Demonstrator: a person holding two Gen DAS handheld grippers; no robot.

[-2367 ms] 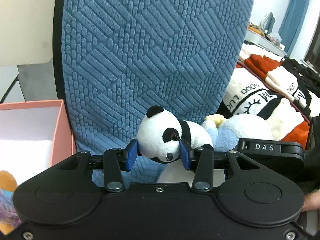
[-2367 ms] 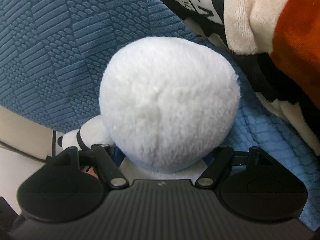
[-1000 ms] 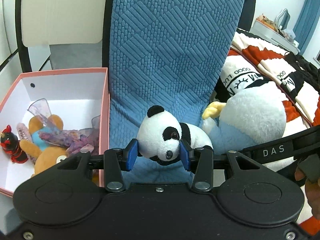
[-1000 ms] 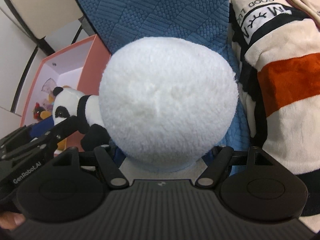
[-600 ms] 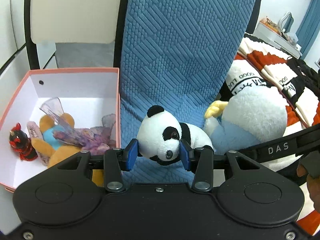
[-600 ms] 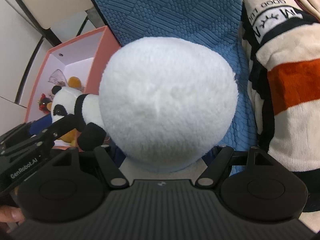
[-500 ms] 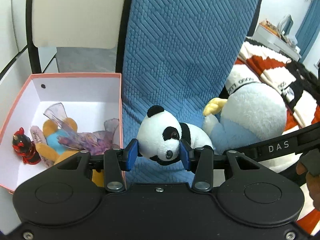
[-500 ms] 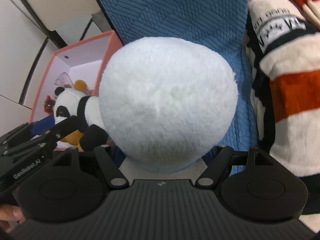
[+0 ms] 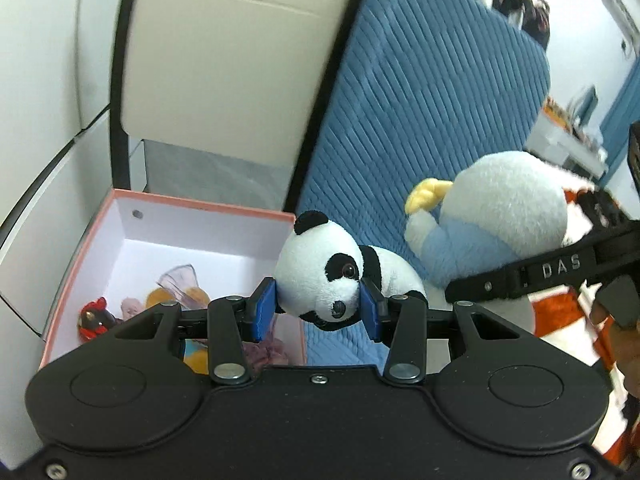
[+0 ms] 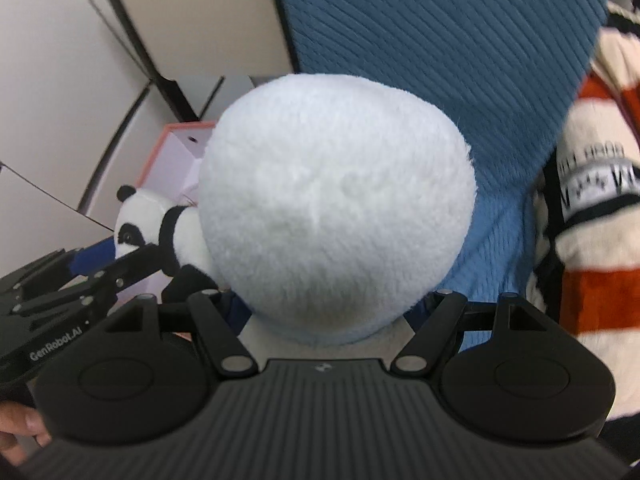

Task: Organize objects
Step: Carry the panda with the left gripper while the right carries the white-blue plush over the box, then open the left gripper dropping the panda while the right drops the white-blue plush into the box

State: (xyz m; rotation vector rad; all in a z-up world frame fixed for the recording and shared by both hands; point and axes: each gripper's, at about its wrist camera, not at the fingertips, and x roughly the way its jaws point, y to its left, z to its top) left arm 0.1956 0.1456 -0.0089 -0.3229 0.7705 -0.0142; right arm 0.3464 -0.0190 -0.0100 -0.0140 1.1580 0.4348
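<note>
In the left wrist view, the left gripper (image 9: 316, 310) is clamping the head of a panda plush (image 9: 338, 276) between its blue pads (image 9: 264, 310), the panda's body trailing off toward 3 o'clock. At 9 o'clock of the panda a pink box (image 9: 100, 232) is sitting open, holding a small red figure (image 9: 93, 317), an orange-and-blue plush (image 9: 192, 354) and something with translucent purple wings (image 9: 180, 280). At 2 o'clock a white-and-blue plush (image 9: 492, 216) with a yellow bit on top is hanging in front of a blue quilted cushion (image 9: 420, 92), with the right gripper's black frame (image 9: 532, 276) crossing below it. In the right wrist view, the right gripper (image 10: 332, 316) is holding that same white-and-blue plush (image 10: 336, 212), whose round white back is filling the middle of the frame and hiding the pads, the jaws standing wide around it. At 9 o'clock the panda plush (image 10: 144, 228) is showing in the left gripper (image 10: 100, 264), with the pink box (image 10: 176, 148) beyond it at 10 o'clock. At 3 o'clock a striped white, orange and black blanket (image 10: 592, 264) is lying beside the blue cushion (image 10: 460, 40).
</note>
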